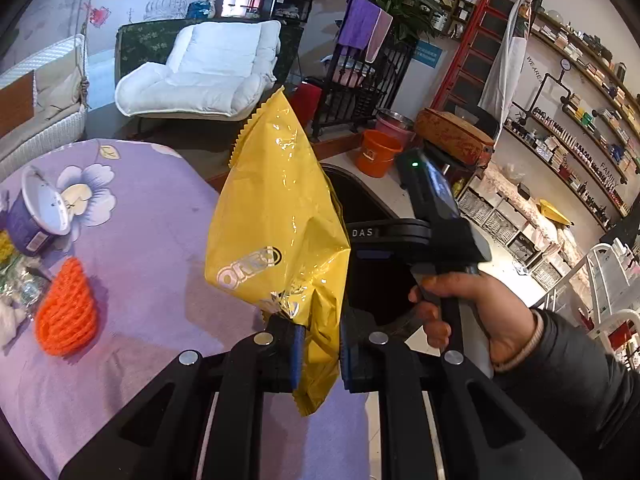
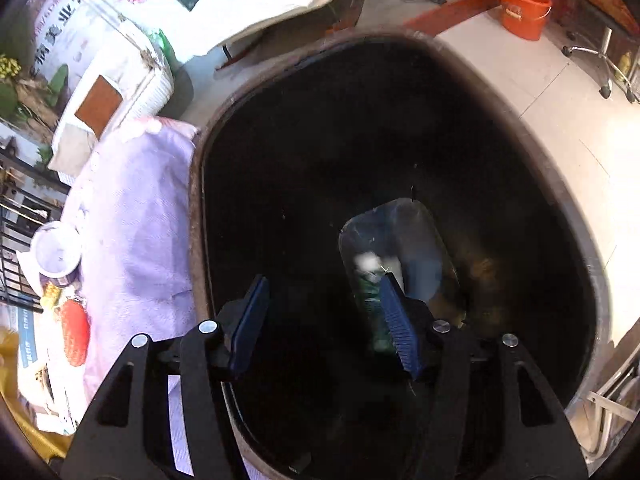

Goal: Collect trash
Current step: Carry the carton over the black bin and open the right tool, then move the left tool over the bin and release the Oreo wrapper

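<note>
My left gripper (image 1: 320,350) is shut on a yellow snack bag (image 1: 276,220) and holds it upright above the edge of the purple-clothed table (image 1: 160,240), beside the dark trash bin (image 1: 360,196). My right gripper (image 2: 324,324) is open and empty, directly over the mouth of the bin (image 2: 224,104). A clear plastic bottle (image 2: 396,248) lies inside the bin below its right finger. In the left wrist view the right gripper's body (image 1: 436,216) is held by a hand over the bin.
On the table lie an orange foam net (image 1: 66,308), a purple cup with a peeled lid (image 1: 36,212) and crumpled wrappers (image 1: 16,292). An orange bucket (image 1: 376,152) stands on the floor behind the bin. A white lounge chair (image 1: 200,72) is further back.
</note>
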The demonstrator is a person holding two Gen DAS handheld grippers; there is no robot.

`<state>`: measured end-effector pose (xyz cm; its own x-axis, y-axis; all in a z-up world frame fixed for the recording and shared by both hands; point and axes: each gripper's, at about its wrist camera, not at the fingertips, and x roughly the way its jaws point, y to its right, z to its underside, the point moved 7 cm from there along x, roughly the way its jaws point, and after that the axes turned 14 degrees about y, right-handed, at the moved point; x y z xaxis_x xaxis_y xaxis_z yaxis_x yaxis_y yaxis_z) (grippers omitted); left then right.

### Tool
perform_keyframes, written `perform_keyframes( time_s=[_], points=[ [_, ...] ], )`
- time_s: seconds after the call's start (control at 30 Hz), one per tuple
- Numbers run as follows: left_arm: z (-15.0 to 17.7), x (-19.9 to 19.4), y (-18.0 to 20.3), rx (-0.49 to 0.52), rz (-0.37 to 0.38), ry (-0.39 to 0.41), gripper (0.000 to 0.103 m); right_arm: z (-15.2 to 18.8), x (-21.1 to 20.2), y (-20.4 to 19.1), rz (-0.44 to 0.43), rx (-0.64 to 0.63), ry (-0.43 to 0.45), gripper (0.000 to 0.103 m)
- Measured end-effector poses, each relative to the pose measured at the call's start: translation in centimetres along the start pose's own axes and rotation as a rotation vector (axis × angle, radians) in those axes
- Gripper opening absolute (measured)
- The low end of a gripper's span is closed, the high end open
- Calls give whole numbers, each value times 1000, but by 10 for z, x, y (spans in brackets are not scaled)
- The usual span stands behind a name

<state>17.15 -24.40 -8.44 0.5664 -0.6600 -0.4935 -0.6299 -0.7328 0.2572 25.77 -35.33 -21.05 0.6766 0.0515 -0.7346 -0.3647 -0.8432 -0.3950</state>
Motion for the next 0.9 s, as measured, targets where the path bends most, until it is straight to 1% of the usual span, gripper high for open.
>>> perform_keyframes(
  time_s=[0.07, 0.13, 0.17, 0.2, 0.3, 0.43, 0.5, 0.6, 0.73, 0.77, 0.8, 0.83, 0.87, 0.9],
  points=[
    [-3, 9, 6, -8, 21, -15, 15, -5, -14, 2, 3, -15, 47, 59],
    [-5, 20, 12, -29, 45, -34, 15, -8, -36, 3, 31, -45, 132, 61],
    [-5, 27, 15, -38, 58, -48, 15, -10, -44, 4, 47, -58, 163, 64],
    [-4, 34, 17, -43, 64, -62, 15, -12, -56, 5, 66, -72, 204, 68],
    [-3, 53, 28, -46, 84, -101, 15, -11, -95, 14, 146, -109, 331, 72],
    [1, 77, 37, -54, 95, -151, 15, -6, -127, 41, 234, -113, 429, 78],
    [4, 88, 39, -56, 92, -173, 15, 0, -141, 54, 267, -94, 460, 81],
    [8, 104, 46, -46, 84, -208, 15, 9, -156, 73, 291, -53, 486, 81],
    [14, 119, 50, -30, 72, -247, 15, 14, -180, 97, 332, -36, 510, 81],
    [15, 122, 51, -19, 60, -251, 20, 14, -181, 98, 338, -33, 512, 82],
    [16, 124, 51, -10, 49, -259, 30, 14, -184, 100, 342, -29, 514, 83],
    [17, 125, 51, -5, 44, -262, 33, 13, -185, 102, 347, -24, 519, 83],
    [17, 125, 51, -5, 45, -264, 40, 14, -188, 103, 352, -22, 524, 85],
    [18, 126, 50, -3, 45, -267, 51, 14, -190, 104, 358, -20, 530, 86]
  ],
)
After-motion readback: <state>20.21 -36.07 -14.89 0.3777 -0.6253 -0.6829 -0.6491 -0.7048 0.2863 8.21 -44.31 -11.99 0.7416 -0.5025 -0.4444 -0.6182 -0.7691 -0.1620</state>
